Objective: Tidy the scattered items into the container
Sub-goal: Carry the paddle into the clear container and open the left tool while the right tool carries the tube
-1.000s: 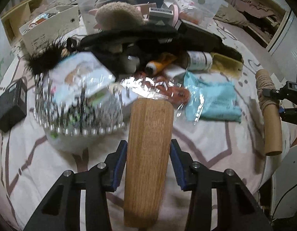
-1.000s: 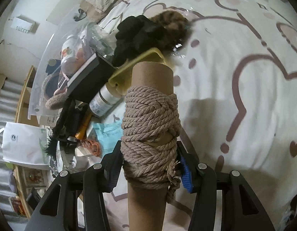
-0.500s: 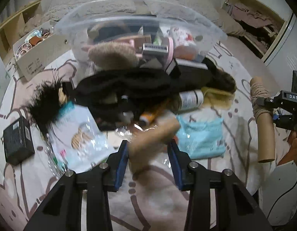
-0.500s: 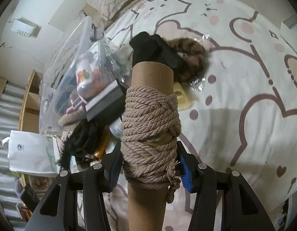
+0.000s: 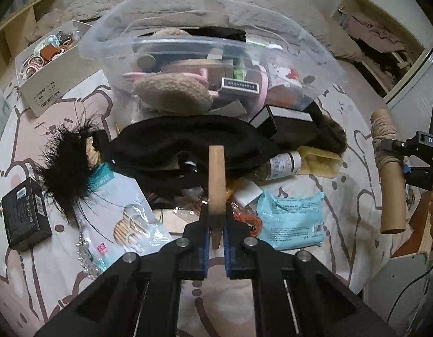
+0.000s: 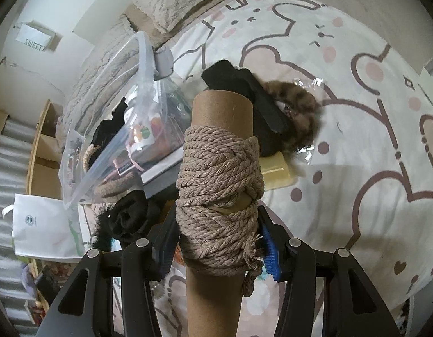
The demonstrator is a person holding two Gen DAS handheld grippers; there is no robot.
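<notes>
My left gripper (image 5: 215, 238) is shut on a flat wooden board (image 5: 216, 179), held edge-on above the bed and pointing at the clear plastic container (image 5: 205, 56), which is full of items. My right gripper (image 6: 219, 241) is shut on a cardboard tube wound with rope (image 6: 219, 179); the tube also shows at the right of the left wrist view (image 5: 387, 168). Scattered in front of the container lie black fabric (image 5: 194, 146), a black feather piece (image 5: 67, 163), a blue packet (image 5: 291, 216), a white bottle (image 5: 284, 163) and a black box (image 5: 284, 125).
A small black box (image 5: 25, 213) and a clear packet (image 5: 126, 219) with pearl beads lie at the left. An open white shoebox (image 5: 45, 64) of small items stands at back left. A yellow pouch (image 6: 274, 172) and brown furry item (image 6: 295, 106) lie by the container. A white bag (image 6: 45, 227) sits off the bed.
My left gripper turned the wooden board from flat to edge-on and lifted and drew back, bringing the container into full view. My right gripper rose with the rope tube still held.
</notes>
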